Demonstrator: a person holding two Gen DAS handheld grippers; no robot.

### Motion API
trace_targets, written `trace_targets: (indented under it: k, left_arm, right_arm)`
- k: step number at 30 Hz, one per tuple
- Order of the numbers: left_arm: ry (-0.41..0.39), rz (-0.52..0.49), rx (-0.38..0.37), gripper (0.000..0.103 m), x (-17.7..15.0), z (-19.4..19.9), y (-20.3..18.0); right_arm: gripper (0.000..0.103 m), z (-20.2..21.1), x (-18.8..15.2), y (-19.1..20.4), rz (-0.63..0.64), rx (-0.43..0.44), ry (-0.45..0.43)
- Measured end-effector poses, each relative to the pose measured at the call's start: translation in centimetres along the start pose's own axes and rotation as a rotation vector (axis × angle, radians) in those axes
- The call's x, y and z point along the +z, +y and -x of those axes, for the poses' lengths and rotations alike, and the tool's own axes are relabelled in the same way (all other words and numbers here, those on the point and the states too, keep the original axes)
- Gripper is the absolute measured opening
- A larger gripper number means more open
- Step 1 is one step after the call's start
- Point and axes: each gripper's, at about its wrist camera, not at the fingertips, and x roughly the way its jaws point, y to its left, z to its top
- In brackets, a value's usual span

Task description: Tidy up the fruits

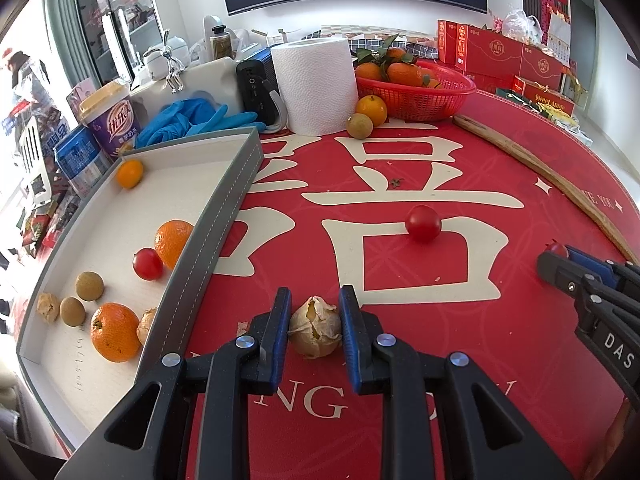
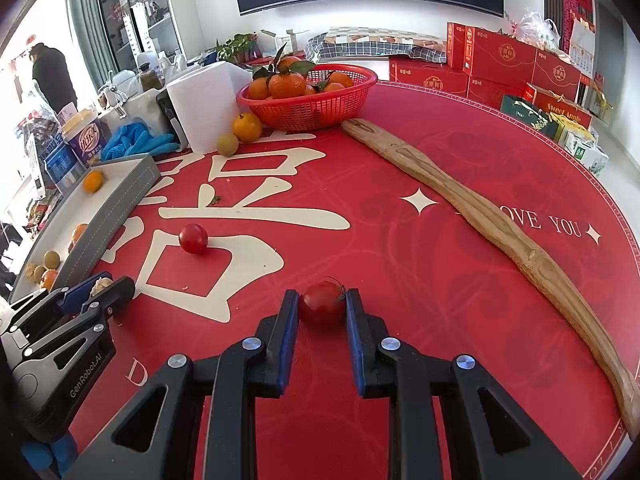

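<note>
My left gripper [image 1: 315, 314] is shut on a pale husked fruit [image 1: 315, 330] with a torn papery skin, just right of the grey tray [image 1: 216, 232]. In the right wrist view the same gripper [image 2: 102, 286] shows at the left edge beside the tray [image 2: 116, 196]. My right gripper [image 2: 322, 306] is shut on a red cherry tomato [image 2: 322, 305] on the red mat. A second cherry tomato [image 1: 423, 223] [image 2: 193, 238] lies loose on the mat. The tray holds oranges, a tomato and small brown fruits.
A red basket [image 2: 320, 110] of tangerines stands at the back, with an orange [image 2: 247, 127] and a small green-brown fruit [image 2: 227, 144] before it. A paper roll [image 2: 204, 108], blue gloves [image 1: 192, 120], cans and a long wooden stick [image 2: 480, 216] also lie here. Red boxes line the far right.
</note>
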Motion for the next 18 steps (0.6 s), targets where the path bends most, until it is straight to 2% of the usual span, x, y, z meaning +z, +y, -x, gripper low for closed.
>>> trace_targets:
  k: [18]
  left_arm:
    - [0.002, 0.016, 0.012, 0.026, -0.04, 0.02, -0.12]
  right_arm:
    - [0.024, 0.16, -0.03, -0.50, -0.025, 0.029, -0.003]
